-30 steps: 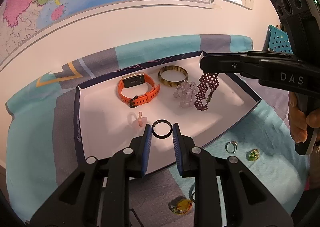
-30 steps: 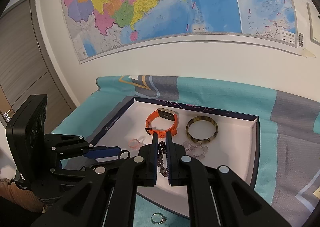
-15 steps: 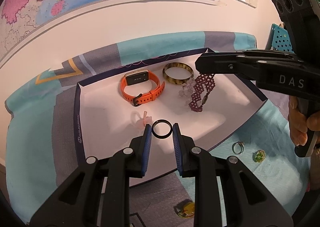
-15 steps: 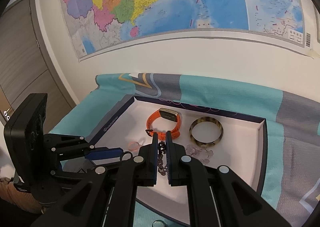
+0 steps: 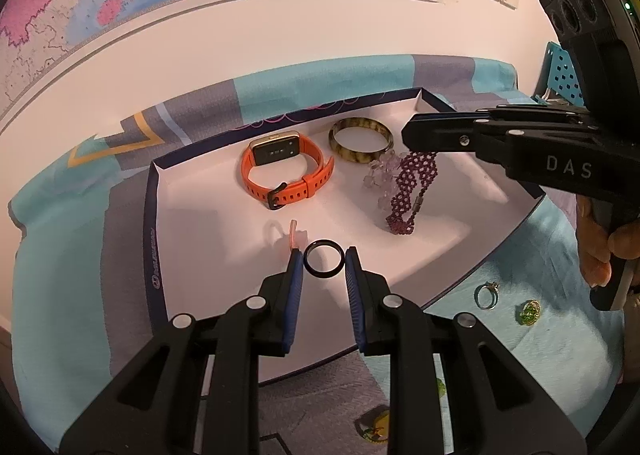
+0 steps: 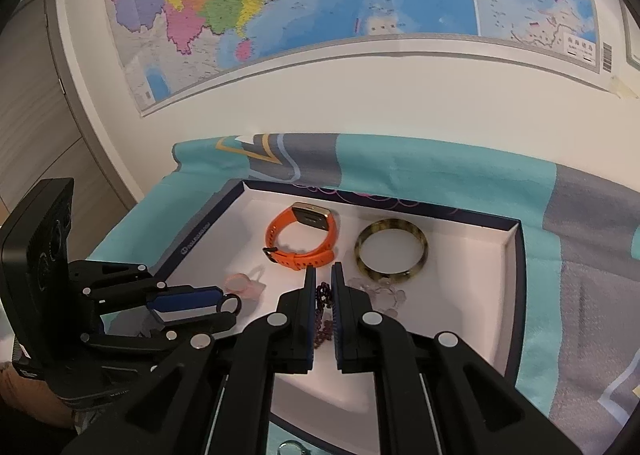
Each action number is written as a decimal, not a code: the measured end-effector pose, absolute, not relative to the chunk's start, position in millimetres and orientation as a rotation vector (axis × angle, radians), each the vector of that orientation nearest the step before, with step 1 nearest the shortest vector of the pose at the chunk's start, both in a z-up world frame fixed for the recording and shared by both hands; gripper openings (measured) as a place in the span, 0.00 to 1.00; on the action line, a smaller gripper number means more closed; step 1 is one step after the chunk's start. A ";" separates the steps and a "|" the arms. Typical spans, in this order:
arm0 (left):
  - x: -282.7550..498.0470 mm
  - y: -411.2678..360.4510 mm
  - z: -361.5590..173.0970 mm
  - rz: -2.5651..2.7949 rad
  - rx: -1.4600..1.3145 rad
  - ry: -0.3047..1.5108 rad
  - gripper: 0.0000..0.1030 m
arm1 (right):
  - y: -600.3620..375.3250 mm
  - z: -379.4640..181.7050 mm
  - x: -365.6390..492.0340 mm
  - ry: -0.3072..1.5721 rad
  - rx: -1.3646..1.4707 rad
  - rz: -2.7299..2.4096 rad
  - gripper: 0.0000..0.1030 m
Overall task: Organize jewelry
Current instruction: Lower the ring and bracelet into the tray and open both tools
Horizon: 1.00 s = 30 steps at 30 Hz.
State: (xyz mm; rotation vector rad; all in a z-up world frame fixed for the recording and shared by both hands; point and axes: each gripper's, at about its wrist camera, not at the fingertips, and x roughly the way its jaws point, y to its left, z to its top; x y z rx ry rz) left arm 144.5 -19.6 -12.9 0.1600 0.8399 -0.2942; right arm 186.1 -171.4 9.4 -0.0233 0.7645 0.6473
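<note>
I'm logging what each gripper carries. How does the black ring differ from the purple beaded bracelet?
The black ring is a plain rigid hoop; the purple beaded bracelet is a limp woven strand. The ring sits pinched in the left gripper; the bracelet dangles from the right gripper. Both are over the white tray.

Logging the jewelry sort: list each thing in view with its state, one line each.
Left gripper: shut on black ring, above the tray.
Right gripper: shut on purple beaded bracelet, which hangs down.
Orange watch: buckled, lying in tray.
Mottled bangle: flat in tray.
Clear bead bracelet: heaped in tray.
Silver ring: outside tray, on cloth.
Green ring: on cloth.
</note>
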 end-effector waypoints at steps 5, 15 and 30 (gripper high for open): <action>146.8 -19.2 -16.2 -0.289 0.165 0.852 0.21 | -173.9 5.3 188.4 0.775 -0.030 0.632 0.06; 152.6 -18.2 -22.9 -0.279 0.166 0.882 0.21 | -180.8 -4.5 195.2 0.799 -0.035 0.597 0.06; 160.1 -13.5 -25.9 -0.268 0.147 0.901 0.21 | -180.2 -14.0 203.2 0.820 -0.030 0.569 0.06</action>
